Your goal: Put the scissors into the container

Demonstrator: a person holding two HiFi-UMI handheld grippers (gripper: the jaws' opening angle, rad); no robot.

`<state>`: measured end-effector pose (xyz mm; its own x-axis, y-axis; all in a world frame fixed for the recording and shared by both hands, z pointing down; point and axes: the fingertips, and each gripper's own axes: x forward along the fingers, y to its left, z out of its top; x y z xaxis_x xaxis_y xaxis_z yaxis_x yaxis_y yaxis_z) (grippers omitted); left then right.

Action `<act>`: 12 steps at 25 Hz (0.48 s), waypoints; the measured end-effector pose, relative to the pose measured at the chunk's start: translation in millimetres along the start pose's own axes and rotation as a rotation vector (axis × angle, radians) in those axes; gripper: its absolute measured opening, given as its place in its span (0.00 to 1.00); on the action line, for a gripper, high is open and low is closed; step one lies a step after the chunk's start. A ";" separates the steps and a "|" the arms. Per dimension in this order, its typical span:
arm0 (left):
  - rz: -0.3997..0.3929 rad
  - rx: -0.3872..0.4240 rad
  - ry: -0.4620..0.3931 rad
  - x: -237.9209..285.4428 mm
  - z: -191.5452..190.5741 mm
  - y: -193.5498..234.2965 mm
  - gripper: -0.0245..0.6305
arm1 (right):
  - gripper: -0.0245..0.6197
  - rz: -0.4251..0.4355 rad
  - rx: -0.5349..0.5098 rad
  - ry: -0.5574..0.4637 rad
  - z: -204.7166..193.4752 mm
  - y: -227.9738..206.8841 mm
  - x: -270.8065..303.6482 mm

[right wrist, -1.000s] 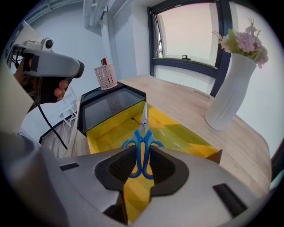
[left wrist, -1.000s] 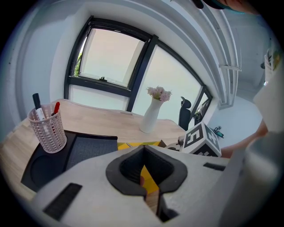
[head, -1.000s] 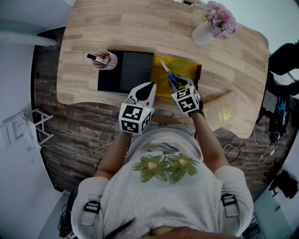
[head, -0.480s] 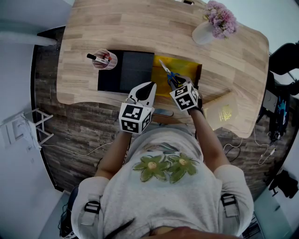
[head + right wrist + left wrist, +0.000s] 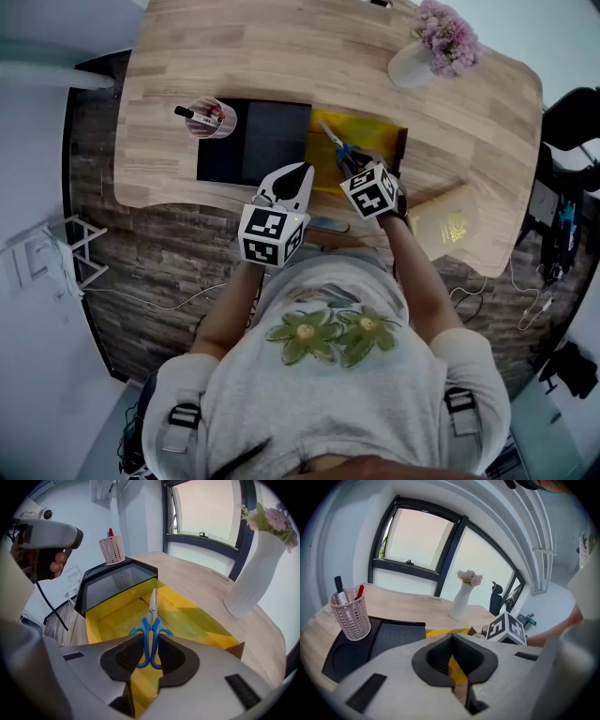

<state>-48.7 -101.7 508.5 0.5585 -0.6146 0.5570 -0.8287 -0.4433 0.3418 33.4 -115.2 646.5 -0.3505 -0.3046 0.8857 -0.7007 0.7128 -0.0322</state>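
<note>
Blue-handled scissors [image 5: 336, 145] hang over the open yellow container [image 5: 375, 133] on the wooden table, blades pointing away from me. My right gripper [image 5: 354, 167] is shut on their handles. In the right gripper view the handles [image 5: 151, 634] sit between the dark pads, and the blades reach out above the container's yellow floor [image 5: 197, 620]. My left gripper [image 5: 296, 174] hovers at the table's front edge, left of the container, shut with nothing in it. The left gripper view shows its jaws [image 5: 454, 667] closed to a thin slit.
A black tray [image 5: 253, 141] lies left of the container, with a white mesh pen cup [image 5: 208, 118] at its far left corner. A white vase of pink flowers [image 5: 412, 64] stands at the back right. A yellow booklet [image 5: 450, 225] lies near the right front edge.
My right gripper has edged slightly farther over the container with the scissors. The left gripper has stayed where it was.
</note>
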 end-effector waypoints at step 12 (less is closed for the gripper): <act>-0.008 0.000 0.011 5.9 1.5 1.3 0.05 | 0.18 0.005 -0.008 0.032 -0.9 -4.0 8.6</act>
<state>-46.4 -106.9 511.1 0.5643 -0.6043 0.5625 -0.8244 -0.4477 0.3462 33.8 -120.1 654.7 -0.3338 -0.2806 0.8999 -0.6941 0.7191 -0.0333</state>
